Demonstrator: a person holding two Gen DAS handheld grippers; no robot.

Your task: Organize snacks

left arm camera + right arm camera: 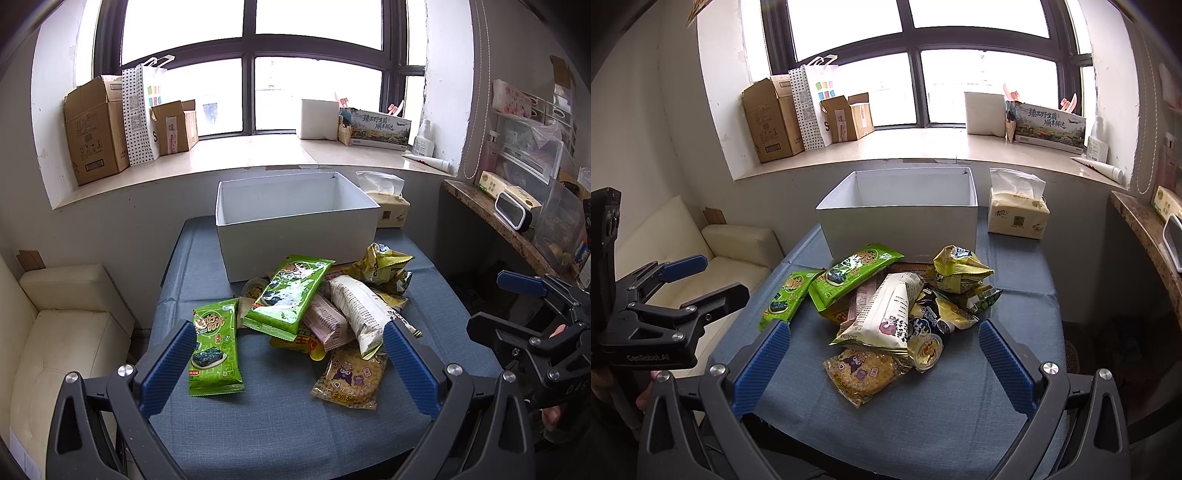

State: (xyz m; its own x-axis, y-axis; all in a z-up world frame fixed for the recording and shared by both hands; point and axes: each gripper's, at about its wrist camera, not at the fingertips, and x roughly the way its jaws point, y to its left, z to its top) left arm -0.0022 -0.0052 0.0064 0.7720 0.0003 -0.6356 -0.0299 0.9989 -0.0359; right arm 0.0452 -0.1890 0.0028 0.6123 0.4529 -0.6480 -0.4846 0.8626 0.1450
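Snacks [886, 314] lie in a messy pile in the middle of a blue table [923, 413], and none of them looks to be in the white box [901, 225] yet, though its floor is hidden. Closest to us, the left gripper [290, 363] and the right gripper [882, 363] both hang just above the near edge of the table with their blue fingers spread wide, and neither one is holding anything. Just past the fingers is a flat yellow cookie pack [864, 373], and a small round cup [925, 350] touches it on the right side. A green seaweed pack [214, 350] lies by itself on the left, just beside the pile. That one looks like the easiest to start with, because nothing sits on top of it. A good way would be to bring the left fingers down on both long sides of it, squeeze softly, and lift it straight up so the other packs do not slide. Higher in the pile a second green pack [290, 295] and a long white bag [882, 310] lean on other snacks, and a crumpled yellow bag [958, 273] sits behind them. Farther back the white box stands open, right behind the pile, ready for the snacks. A tissue pack [1017, 214] sits next to the box on the right.
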